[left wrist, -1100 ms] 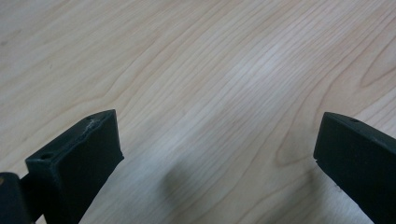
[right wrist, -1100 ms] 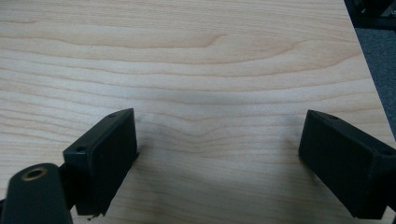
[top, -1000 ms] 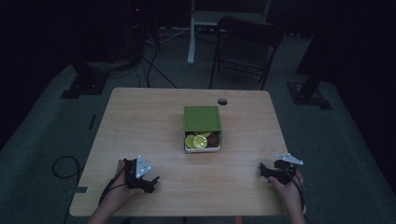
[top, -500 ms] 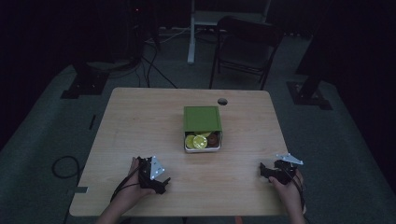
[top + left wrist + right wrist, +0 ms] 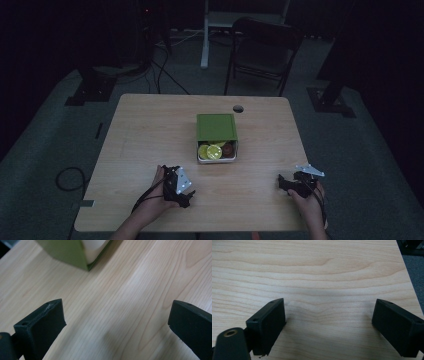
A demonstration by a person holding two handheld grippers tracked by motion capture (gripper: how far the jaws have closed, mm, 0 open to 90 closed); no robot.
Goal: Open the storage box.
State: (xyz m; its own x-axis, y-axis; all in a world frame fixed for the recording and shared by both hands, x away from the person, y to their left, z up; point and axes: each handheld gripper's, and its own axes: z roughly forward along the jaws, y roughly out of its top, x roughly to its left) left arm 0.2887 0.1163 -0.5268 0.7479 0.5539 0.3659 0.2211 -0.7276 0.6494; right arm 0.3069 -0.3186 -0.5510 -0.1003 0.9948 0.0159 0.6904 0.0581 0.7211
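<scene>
Green tin (image 5: 216, 136) sits mid-worktop (image 5: 145, 130), its lid slid back, exposing round sweets at the near end. Left tool (image 5: 186, 197) and right tool (image 5: 281, 184) rest near the front edge, both released, jaws wide apart, grasping nothing.

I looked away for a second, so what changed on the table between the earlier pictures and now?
The left gripper slid to the person's right along the near edge of the wooden table, toward the middle, jaws open and empty. The right gripper and the green lidded tin of round pieces stayed put.
</scene>
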